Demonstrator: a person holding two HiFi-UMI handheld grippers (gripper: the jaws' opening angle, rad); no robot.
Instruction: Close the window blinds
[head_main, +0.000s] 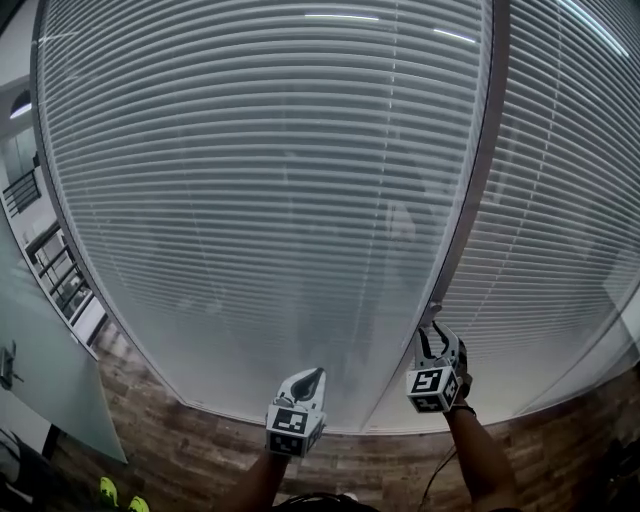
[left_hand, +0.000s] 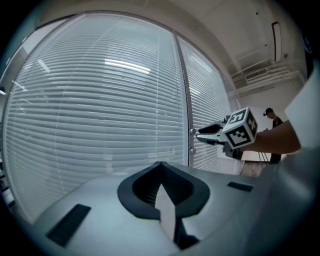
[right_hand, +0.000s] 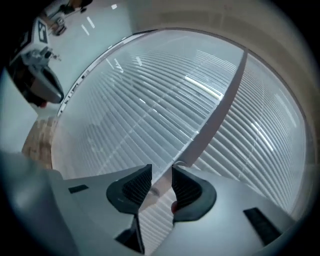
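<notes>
**Window blinds** (head_main: 260, 180): narrow pale slats, matt, behind a glossy glass pane (head_main: 345, 17) that mirrors ceiling lights.
**Mullion** (head_main: 472, 180): smooth grey strip, metal-like, satin.
**Floor** (head_main: 180, 440): brown wood-grain planks.
**Left gripper** (left_hand: 161, 167) and **right gripper** (right_hand: 161, 175): smooth matt grey plastic shells. The pads (right_hand: 134, 186) are black, ribbed and rubber-like.
**Marker cube** (left_hand: 240, 131): matt white faces with black print.
**Knob** (right_hand: 151, 192), between the right pads: pale and smooth, material unclear.
**Panel** (head_main: 40, 350), at the left: frosted glass.
</notes>
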